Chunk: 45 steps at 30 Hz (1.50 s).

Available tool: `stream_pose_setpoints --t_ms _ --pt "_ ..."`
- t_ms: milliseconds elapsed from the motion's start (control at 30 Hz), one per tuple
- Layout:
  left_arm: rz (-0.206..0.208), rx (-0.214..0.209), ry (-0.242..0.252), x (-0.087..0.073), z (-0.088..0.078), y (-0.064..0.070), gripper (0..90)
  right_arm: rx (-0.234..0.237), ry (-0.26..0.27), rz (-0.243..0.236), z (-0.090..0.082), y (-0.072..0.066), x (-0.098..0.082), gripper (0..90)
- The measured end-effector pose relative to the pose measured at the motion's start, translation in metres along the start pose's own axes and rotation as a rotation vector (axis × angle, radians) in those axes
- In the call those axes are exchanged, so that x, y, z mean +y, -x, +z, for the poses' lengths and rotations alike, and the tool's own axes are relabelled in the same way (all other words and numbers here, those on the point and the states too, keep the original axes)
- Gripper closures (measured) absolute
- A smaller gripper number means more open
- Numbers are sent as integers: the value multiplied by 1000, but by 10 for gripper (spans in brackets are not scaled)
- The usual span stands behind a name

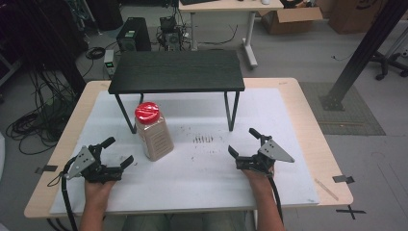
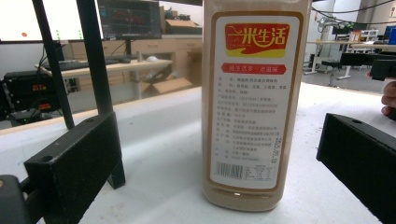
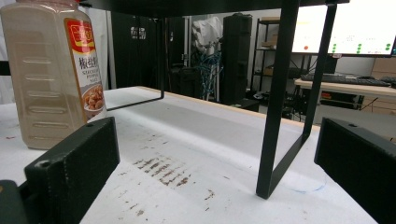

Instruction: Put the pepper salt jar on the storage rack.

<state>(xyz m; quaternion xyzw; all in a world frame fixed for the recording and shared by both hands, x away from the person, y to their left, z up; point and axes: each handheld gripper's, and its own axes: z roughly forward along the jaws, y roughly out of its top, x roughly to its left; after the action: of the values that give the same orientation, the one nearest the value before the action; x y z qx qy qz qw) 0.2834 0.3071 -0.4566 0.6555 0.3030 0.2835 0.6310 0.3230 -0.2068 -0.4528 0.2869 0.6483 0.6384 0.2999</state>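
Near the middle of the white mat (image 1: 202, 192), just in front of the left legs of the black shelf (image 1: 177, 71), the seasoning jar (image 1: 153, 131) is standing upright, and we are reading it as the thing to be picked up. It is a tall, squarish bottle of clear plastic with ribbed sides, filled almost to the neck with a pale, sandy powder and closed by a glossy red screw cap (image 1: 147, 112). A smooth printed label (image 2: 254, 100) is facing us in the left gripper view, red and yellow at its top with small text and a barcode below.

We are holding the left gripper (image 1: 117, 153) low on the mat, close to the jar, its blocky matte black jaws standing wide apart with nothing between them yet. The right gripper (image 1: 244, 143) is resting well apart on the other side, its jaws likewise spread and empty, looking under the shelf past a thin metal leg (image 3: 275, 98).

We are judging this to be the approach, before any contact. The next move is calling for us to slide the left gripper forward until the jar's flat sides are sitting between the jaws, then close squarely below the cap; the smooth plastic may slip if we are pinching a corner. Brown smudges (image 1: 202, 139) are marking the otherwise plain mat, which is lying on a pale wooden table (image 1: 308, 110).
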Motion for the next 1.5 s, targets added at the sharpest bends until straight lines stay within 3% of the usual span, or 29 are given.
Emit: stream_pose_setpoints --t_ms 1067,1200,1333,1500 --pt "-10 7 -1 0 0 -1 5 0 3 7 0 1 0 0" --pt "-54 15 -19 2 1 -4 3 1 2 8 0 1 0 0" --pt "-60 10 -12 5 1 -3 3 1 2 7 0 1 0 0" --pt "-80 -25 -19 22 8 0 3 1 1 7 0 1 0 0"
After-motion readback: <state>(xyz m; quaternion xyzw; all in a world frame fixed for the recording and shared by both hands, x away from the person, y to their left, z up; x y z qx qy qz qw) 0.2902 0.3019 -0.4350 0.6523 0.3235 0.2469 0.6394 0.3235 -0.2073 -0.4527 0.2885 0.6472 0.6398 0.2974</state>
